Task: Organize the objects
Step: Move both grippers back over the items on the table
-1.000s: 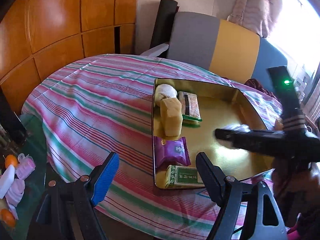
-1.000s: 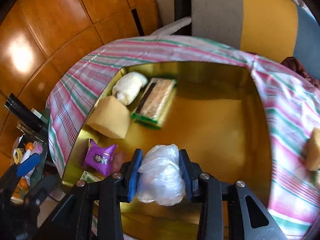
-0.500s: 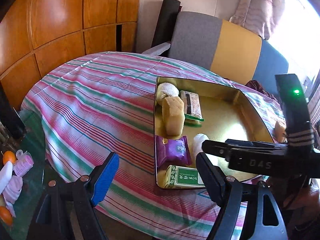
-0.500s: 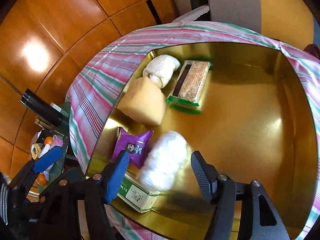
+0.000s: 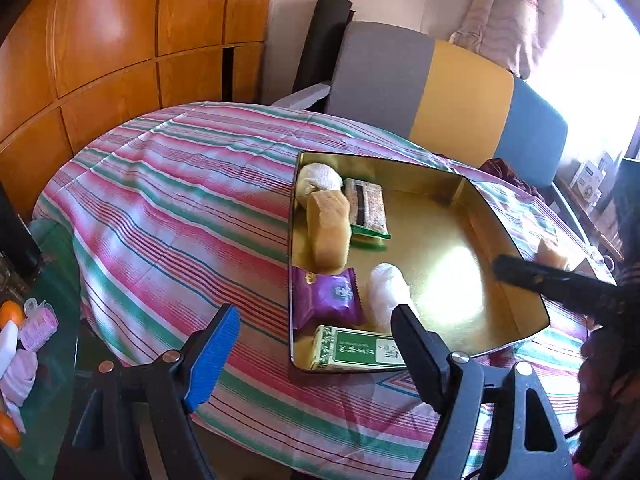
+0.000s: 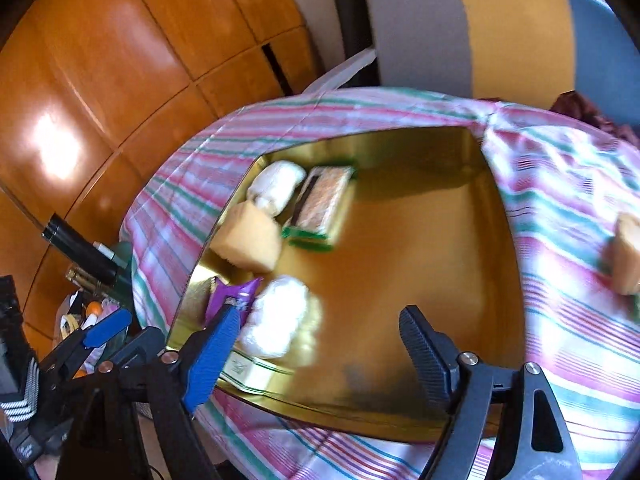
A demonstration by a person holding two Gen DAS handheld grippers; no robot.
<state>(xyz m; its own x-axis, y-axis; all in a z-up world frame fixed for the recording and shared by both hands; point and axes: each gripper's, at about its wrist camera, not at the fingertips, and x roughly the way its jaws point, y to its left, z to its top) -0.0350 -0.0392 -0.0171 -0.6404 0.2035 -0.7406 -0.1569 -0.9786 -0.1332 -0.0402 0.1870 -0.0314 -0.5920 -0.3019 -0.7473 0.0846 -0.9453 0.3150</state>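
Your right gripper [image 6: 316,354] fingers have just been opening and hold nothing; the white plastic-wrapped bundle [image 6: 276,316] lies in the shallow gold metal tray [image 6: 420,264]. Lift clear without nudging it. Left gripper [image 5: 316,344] fingers stand released.

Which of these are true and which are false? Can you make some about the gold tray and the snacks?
1. The white plastic-wrapped bun lies in the gold tray. True.
2. The right gripper squeezes the bun. False: its jaws have just been opening, nothing between them.
3. The purple packet lies on the striped cloth. False: it lies in the tray.
4. One yellowish cake sits outside the tray. True.
5. The left gripper is open. True.
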